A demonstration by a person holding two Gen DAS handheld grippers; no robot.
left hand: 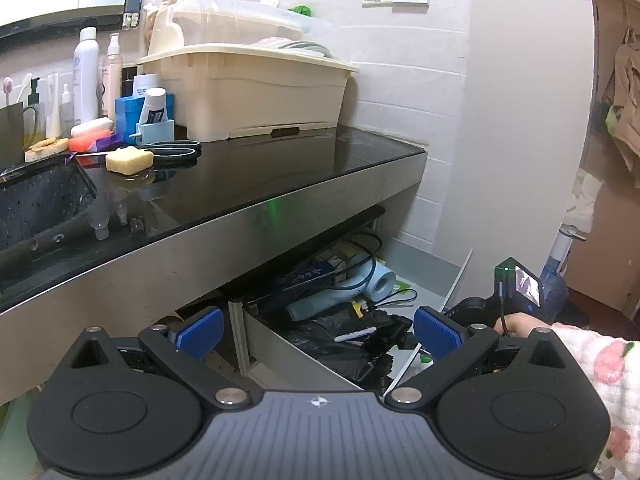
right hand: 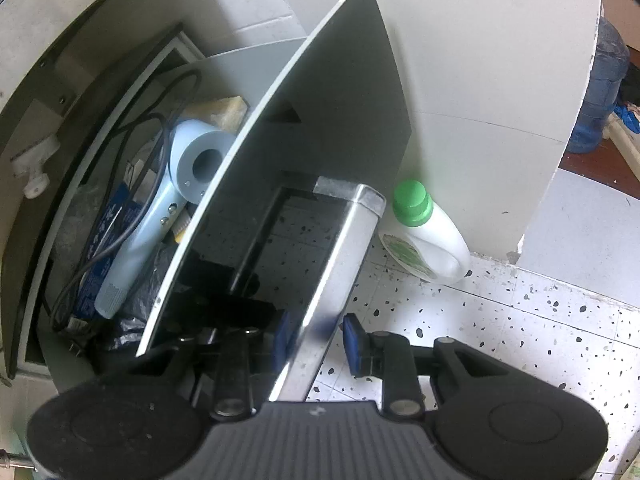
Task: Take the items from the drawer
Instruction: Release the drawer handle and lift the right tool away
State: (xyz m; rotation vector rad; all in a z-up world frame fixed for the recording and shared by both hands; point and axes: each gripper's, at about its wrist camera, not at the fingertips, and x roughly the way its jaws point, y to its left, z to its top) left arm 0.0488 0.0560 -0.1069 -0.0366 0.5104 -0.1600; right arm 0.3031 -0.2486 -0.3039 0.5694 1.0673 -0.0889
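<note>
The drawer (left hand: 280, 336) under the black counter stands pulled out. It holds a pale blue hair dryer (left hand: 352, 284) with a black cord, a blue box and crumpled black plastic bags (left hand: 360, 344). My left gripper (left hand: 316, 332) is open and empty, just above the drawer's near edge. My right gripper (right hand: 316, 336) is shut on the drawer's metal bar handle (right hand: 340, 248) at the grey drawer front (right hand: 320, 112). The hair dryer (right hand: 160, 216) shows inside the drawer in the right wrist view. The right gripper's body also shows in the left wrist view (left hand: 516, 292).
The black counter (left hand: 260, 168) carries a beige bin, scissors, a yellow sponge (left hand: 128, 160) and several bottles, with a sink at the left. A white bottle with a green cap (right hand: 424, 232) lies on the speckled floor by the wall. A blue water jug (right hand: 604, 92) stands far right.
</note>
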